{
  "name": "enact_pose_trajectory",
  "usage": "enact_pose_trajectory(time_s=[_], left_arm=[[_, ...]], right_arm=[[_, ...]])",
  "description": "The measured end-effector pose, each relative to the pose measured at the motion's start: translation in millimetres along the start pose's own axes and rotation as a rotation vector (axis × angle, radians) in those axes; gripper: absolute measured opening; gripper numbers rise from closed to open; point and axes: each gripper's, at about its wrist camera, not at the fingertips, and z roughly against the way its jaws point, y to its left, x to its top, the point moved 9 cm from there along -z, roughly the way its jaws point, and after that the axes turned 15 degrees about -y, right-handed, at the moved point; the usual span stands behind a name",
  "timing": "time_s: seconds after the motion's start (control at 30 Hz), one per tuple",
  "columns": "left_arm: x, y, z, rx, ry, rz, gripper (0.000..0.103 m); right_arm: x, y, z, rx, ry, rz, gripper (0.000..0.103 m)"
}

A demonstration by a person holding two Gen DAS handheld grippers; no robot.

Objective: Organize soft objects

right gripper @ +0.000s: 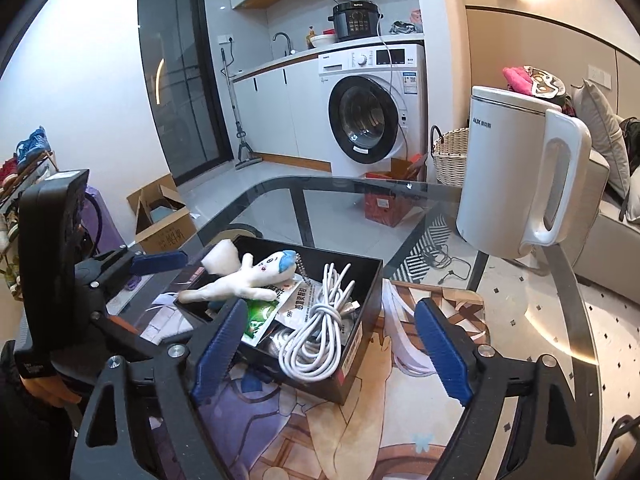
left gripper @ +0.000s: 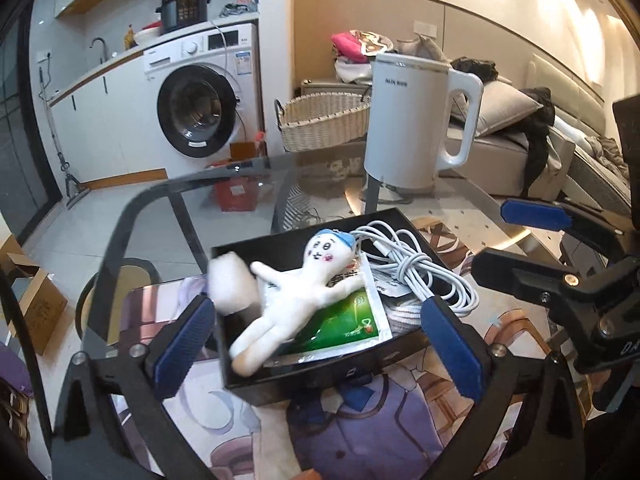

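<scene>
A white plush doll [left gripper: 296, 296] with a blue cap lies in a black box [left gripper: 320, 380], its legs hanging over the near left rim. A white fluffy wad [left gripper: 232, 284] sits at the box's left rim. The box also holds a coiled white cable [left gripper: 420, 268] and a green and white packet [left gripper: 344, 324]. My left gripper [left gripper: 316, 344] is open, its fingers either side of the box's near half. My right gripper [right gripper: 328, 344] is open over the box [right gripper: 356, 364], straddling the cable [right gripper: 316, 332]; the doll [right gripper: 248, 276] lies to its left.
A white electric kettle [left gripper: 412, 128] stands on the glass table [left gripper: 168, 196] behind the box. A printed mat [left gripper: 360, 432] lies under the box. A wicker basket [left gripper: 324, 120], washing machine [left gripper: 200, 100] and sofa [left gripper: 500, 148] stand beyond the table. A cardboard box [right gripper: 164, 216] sits on the floor.
</scene>
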Motion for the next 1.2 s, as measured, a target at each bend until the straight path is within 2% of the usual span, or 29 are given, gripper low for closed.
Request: enact_pose_trajectory(time_s=[0.17, 0.33, 0.73, 0.93, 1.2], left_arm=[[3, 14, 18, 0.046, -0.034, 0.012, 0.103], [-5, 24, 28, 0.072, -0.034, 0.048, 0.103], [-43, 50, 40, 0.151, -0.028, 0.079, 0.103], [-51, 52, 46, 0.152, -0.065, 0.106, 0.103], [-57, 54, 47, 0.168, -0.099, 0.105, 0.103]], right_arm=[[-2, 4, 9, 0.014, -0.013, 0.012, 0.096], [-4, 10, 11, 0.024, -0.026, 0.016, 0.102], [-23, 33, 6, 0.047, -0.052, 0.063, 0.102], [-29, 46, 10, 0.049, -0.106, 0.082, 0.102], [-42, 52, 16, 0.038, -0.128, 0.111, 0.102]])
